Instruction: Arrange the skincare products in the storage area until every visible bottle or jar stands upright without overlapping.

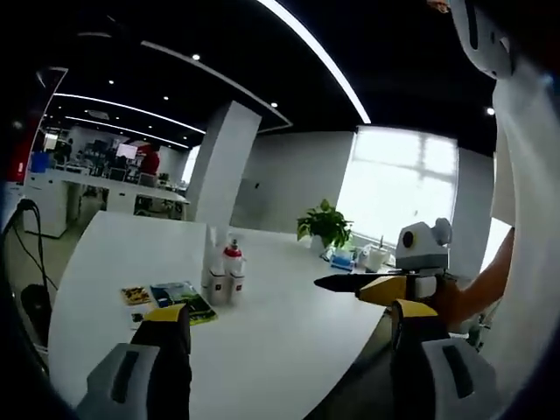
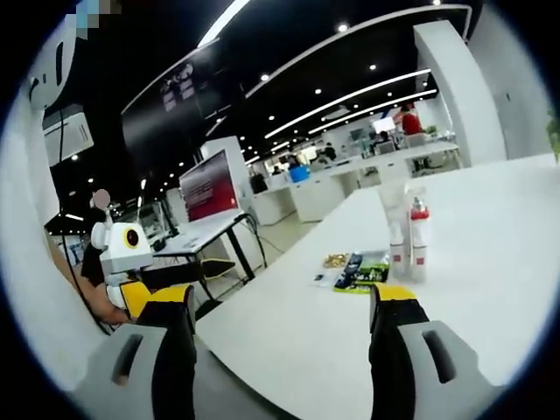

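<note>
Mid-tabletop point(image 1: 289, 350), bottles point(image 1: 224, 273) stand clustered beside leaflets point(image 1: 179, 300); both my tongs, left point(image 1: 289, 328) and right point(image 2: 280, 311), spread empty, staged to approach.

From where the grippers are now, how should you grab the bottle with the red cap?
Grip the red-capped bottle around its white body, below the cap. It stands upright on the white table, so come in level from the table edge nearest the grippers. Other white bottles stand tight beside it, so probably keep the gripper narrow.
</note>
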Tool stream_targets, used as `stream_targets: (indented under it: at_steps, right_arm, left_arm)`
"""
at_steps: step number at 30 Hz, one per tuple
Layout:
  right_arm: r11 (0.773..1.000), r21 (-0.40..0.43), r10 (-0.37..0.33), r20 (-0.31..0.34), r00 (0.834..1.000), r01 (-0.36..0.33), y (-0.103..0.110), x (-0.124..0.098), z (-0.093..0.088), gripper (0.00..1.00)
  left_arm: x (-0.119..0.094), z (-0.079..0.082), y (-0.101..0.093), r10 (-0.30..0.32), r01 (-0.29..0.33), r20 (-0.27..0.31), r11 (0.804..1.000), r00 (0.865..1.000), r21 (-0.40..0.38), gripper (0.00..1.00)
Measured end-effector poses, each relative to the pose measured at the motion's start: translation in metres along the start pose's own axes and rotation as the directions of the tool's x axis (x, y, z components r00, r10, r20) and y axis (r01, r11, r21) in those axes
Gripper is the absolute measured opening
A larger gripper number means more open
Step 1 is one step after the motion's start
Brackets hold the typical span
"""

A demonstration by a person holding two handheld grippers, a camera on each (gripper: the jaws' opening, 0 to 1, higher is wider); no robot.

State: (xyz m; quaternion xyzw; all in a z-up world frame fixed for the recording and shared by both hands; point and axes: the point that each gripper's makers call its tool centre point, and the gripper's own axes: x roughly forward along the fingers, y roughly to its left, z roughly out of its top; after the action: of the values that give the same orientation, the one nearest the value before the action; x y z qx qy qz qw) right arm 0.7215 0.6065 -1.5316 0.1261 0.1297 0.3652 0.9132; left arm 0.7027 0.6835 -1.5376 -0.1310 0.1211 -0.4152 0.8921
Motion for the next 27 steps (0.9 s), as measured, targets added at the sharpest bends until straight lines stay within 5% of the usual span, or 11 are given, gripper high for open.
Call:
stream_targets:
  at_steps: [18,27]
  right_arm:
    - [1.0,0.012,-0.013,-0.035,0.999,0.013,-0.008,0.005,-0.007,0.8]
    - [1.0,0.026,0.007,-0.074,0.997,-0.005,-0.005,0.01,-0.016,0.82]
  left_arm:
    - [0.001,0.005,0.017,0.093,-0.093,0.019,0.996,0.995,0.015,0.99]
    - [0.003,0.003,0.014,0.109,-0.11,0.012,0.99,0.994,0.091,1.0]
